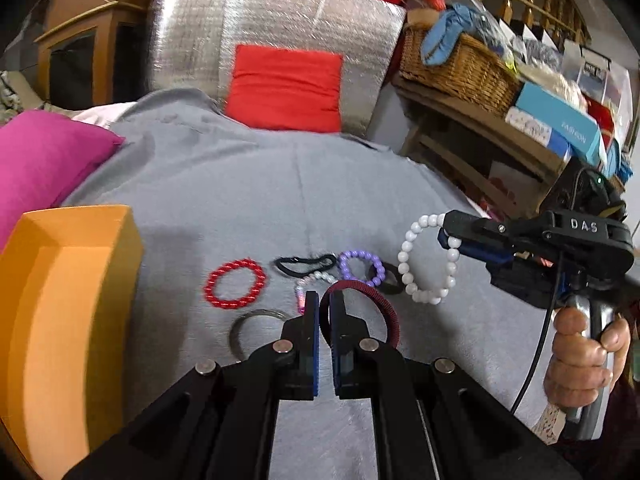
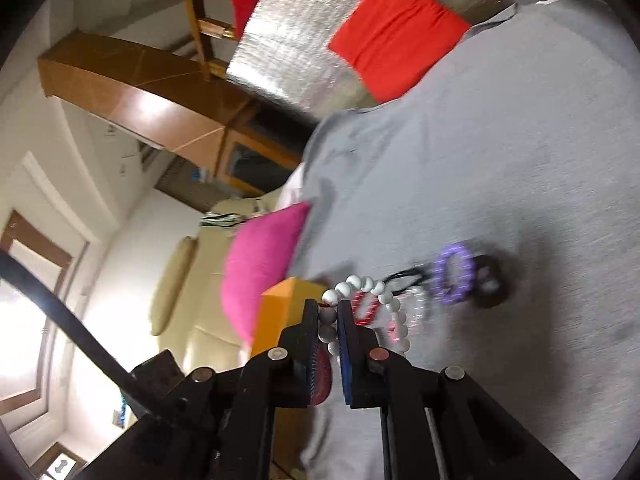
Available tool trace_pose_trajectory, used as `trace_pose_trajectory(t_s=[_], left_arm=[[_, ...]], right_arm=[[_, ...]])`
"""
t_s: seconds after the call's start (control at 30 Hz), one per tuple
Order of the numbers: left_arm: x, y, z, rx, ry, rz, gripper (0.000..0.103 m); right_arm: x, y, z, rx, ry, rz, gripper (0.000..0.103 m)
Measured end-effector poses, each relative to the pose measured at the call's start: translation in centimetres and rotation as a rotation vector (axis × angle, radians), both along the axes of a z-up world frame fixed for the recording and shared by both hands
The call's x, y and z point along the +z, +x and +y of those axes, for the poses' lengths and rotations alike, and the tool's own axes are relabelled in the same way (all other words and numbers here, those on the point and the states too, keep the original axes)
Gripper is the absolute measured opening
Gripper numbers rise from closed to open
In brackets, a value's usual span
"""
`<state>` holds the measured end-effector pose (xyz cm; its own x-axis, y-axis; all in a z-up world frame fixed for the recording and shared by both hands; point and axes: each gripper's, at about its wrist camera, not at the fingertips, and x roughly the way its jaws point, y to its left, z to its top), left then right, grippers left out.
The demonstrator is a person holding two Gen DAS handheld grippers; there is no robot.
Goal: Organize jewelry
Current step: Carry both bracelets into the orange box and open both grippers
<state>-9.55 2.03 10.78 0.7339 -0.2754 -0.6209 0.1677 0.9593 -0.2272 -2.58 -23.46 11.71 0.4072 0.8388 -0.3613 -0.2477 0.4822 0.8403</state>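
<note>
My left gripper is shut on a dark red bangle and holds it just above the grey cloth. My right gripper is shut on a white bead bracelet and holds it in the air at the right; it also shows in the right wrist view, with the beads between its jaws. On the cloth lie a red bead bracelet, a black hair tie, a purple bead bracelet, a black ring and a metal ring. An orange box stands at the left.
A pink cushion lies behind the orange box, and a red cushion leans on a silver panel at the back. A wicker basket and boxes stand on a wooden shelf at the right.
</note>
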Motion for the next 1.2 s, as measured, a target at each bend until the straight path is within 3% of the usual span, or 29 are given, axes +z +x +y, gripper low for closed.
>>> trace_pose_trajectory(t_s=[0.37,0.53,0.7,0.83,1.2], left_arm=[[4.6,-5.9,8.6,0.252,-0.064,-0.093,0.005],[5.1,-6.8,13.5,0.406,-0.017,-0.098,0.005],[2.5,-5.5,18.7,0.550,0.009,-0.036,0.005],[0.2,-3.3,21.6,0.590,-0.020,0.036,0.005],[-6.1,2.2,25.6,0.698,-0.061,0.227,0.005]], right_arm=[[1.8,-1.4,7.9,0.113,0.068,-0.028,0.011],[2.2,-1.6,13.4,0.182,0.057,-0.022,0.011],[2.5,-0.9,19.7,0.239,0.027,-0.011,0.011],[2.5,-0.3,24.4,0.268,-0.031,-0.011,0.011],[-1.3,5.2,32.5,0.224,-0.368,0.028,0.011]])
